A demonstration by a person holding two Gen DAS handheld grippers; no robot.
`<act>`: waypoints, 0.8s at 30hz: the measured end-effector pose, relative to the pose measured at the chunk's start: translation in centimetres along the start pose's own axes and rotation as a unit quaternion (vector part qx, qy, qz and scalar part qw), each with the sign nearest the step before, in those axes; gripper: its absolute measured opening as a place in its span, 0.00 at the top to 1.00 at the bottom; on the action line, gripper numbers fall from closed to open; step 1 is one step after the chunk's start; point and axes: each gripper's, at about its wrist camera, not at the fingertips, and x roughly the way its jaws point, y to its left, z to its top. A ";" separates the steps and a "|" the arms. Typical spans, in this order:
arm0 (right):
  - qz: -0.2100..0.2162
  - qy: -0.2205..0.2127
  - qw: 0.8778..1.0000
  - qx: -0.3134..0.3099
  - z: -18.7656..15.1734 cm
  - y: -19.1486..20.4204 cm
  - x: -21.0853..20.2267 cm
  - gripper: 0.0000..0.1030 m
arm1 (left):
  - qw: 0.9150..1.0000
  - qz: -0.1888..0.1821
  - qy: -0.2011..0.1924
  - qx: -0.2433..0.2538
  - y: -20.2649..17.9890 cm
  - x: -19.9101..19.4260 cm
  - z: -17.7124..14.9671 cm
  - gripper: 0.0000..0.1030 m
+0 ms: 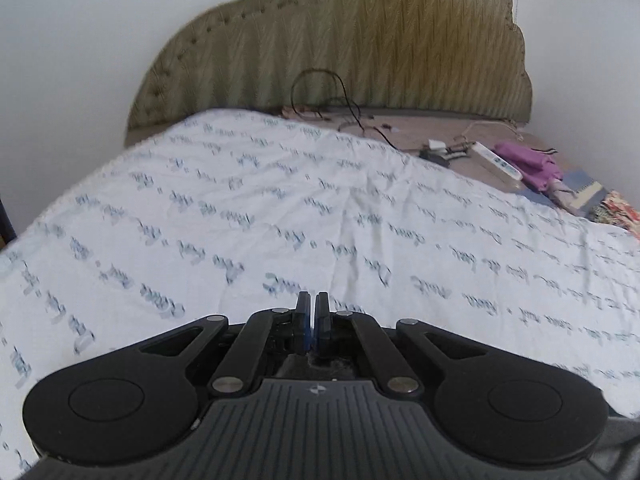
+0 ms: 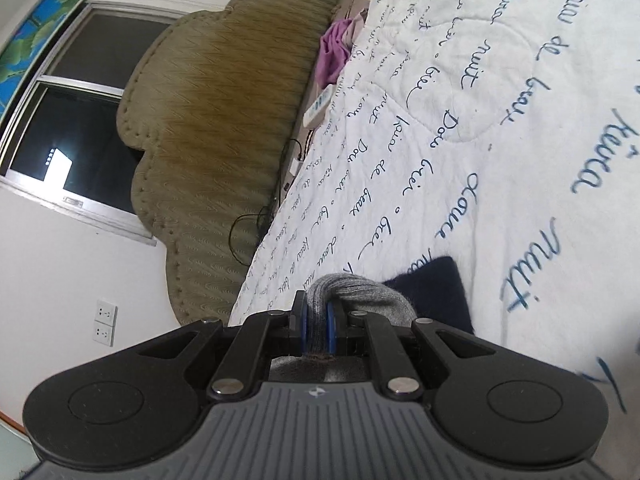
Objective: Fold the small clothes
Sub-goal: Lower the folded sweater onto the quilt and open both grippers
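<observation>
My right gripper is shut on a grey knitted sock, which bulges out between the blue pads and drapes to the right. Its dark navy part lies against the white quilt with blue script. The view is rolled sideways. My left gripper is shut and empty, held low over the same quilt. No sock shows in the left wrist view.
A padded olive headboard stands at the bed's far end. Near it lie black cables, a white power strip and purple cloth. A window and wall sockets are on the wall.
</observation>
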 end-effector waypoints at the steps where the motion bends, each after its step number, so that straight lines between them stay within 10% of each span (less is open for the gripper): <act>1: -0.004 0.003 1.000 -0.002 0.2 0.1 0.5 0.90 | 1.000 0.014 -0.009 0.005 -0.2 0.2 0.2 1.00; 4: -0.029 0.013 0.999 -0.009 0.7 0.1 2.1 0.87 | 0.999 0.041 0.000 0.016 -0.4 1.9 0.4 1.00; 9: -0.074 0.026 0.995 -0.062 -0.1 1.4 2.3 0.32 | 0.998 -0.023 0.052 -0.021 2.3 2.8 -0.5 0.85; 13: -0.108 -0.007 0.979 -0.175 -0.9 4.7 0.8 0.22 | 0.995 -0.076 0.069 0.001 3.8 2.3 -0.6 0.20; 20: -0.152 -0.003 0.958 -0.242 -0.3 5.9 1.4 0.22 | 0.987 -0.097 0.097 0.089 2.1 4.1 -0.6 0.21; 23: -0.174 0.016 0.954 -0.245 0.3 4.8 2.4 0.22 | 0.980 -0.114 0.111 0.117 0.8 5.2 -1.5 0.37; 24: -0.179 0.027 0.953 -0.241 0.4 4.2 2.8 0.22 | 0.979 -0.112 0.113 0.124 0.5 5.5 -1.9 0.60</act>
